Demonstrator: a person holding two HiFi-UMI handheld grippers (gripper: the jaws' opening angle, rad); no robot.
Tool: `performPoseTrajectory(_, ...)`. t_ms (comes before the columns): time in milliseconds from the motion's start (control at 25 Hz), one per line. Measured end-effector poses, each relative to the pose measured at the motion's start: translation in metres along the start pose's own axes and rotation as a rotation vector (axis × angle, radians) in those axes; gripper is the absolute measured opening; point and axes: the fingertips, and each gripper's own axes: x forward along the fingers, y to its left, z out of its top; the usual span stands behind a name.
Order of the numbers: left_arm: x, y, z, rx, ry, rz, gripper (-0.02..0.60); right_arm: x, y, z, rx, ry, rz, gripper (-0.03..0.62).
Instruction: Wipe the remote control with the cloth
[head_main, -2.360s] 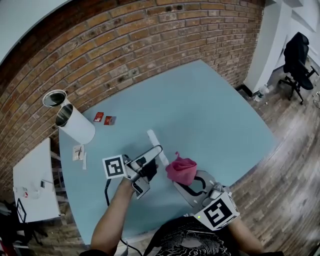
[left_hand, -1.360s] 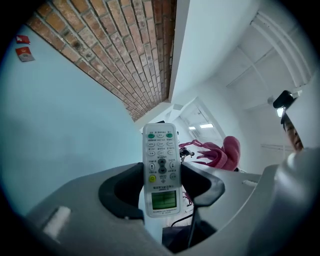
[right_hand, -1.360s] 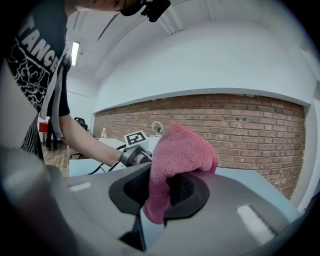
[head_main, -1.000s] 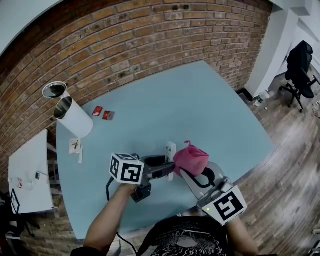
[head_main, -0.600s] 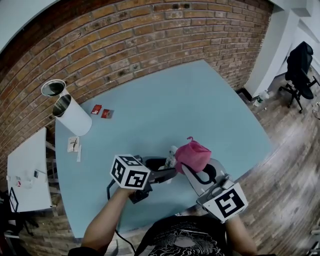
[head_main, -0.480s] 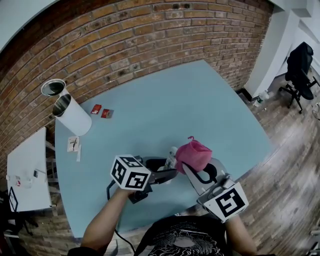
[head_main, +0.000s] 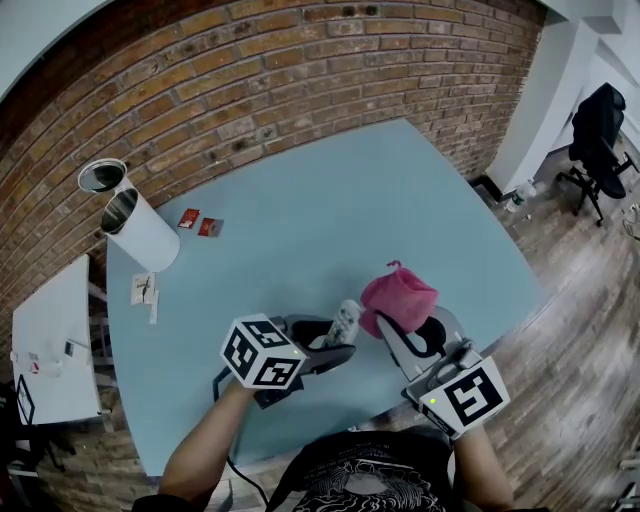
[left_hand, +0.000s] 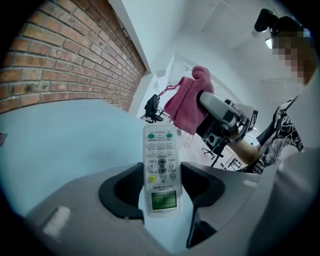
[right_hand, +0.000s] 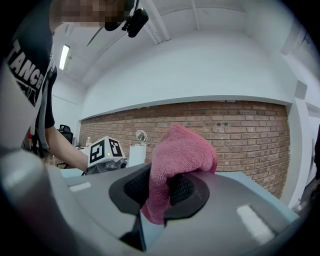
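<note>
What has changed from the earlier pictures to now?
The left hand-held gripper tipped the remote more upright; the cloth, in the right hand-held gripper, came beside it, then drew off rightward. Both grips and the white cylinder stayed.

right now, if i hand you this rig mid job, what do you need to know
Left gripper: shut on the remote control, gripping its lower end, buttons facing the gripper's camera, held above the blue table.
Right gripper: shut on the pink cloth, which is bunched and stands up out of the jaws.
The cloth is close beside the remote's far end; I can't tell if they touch.
Done: both things are picked up.
To do: rub the cloth along the remote, probably front and back.
</note>
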Motion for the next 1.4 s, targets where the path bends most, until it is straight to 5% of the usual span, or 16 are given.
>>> performPoseTrajectory(840,0.008,-0.025,-0.001,0.383,0.121,0.073,0.236,-0.008,-0.021,0.000,0.014,0.025,-0.037,0.063)
performPoseTrajectory(1080,0.008,-0.039,-0.001,0.493,0.137,0.047,0.236,-0.006,-0.024,0.000,0.107,0.026,0.044,0.063)
performPoseTrajectory(1400,0.006,-0.065,0.002,0.541,0.103,-0.056,0.236,-0.004,-0.027,0.002,0.308,0.000,0.191,0.063)
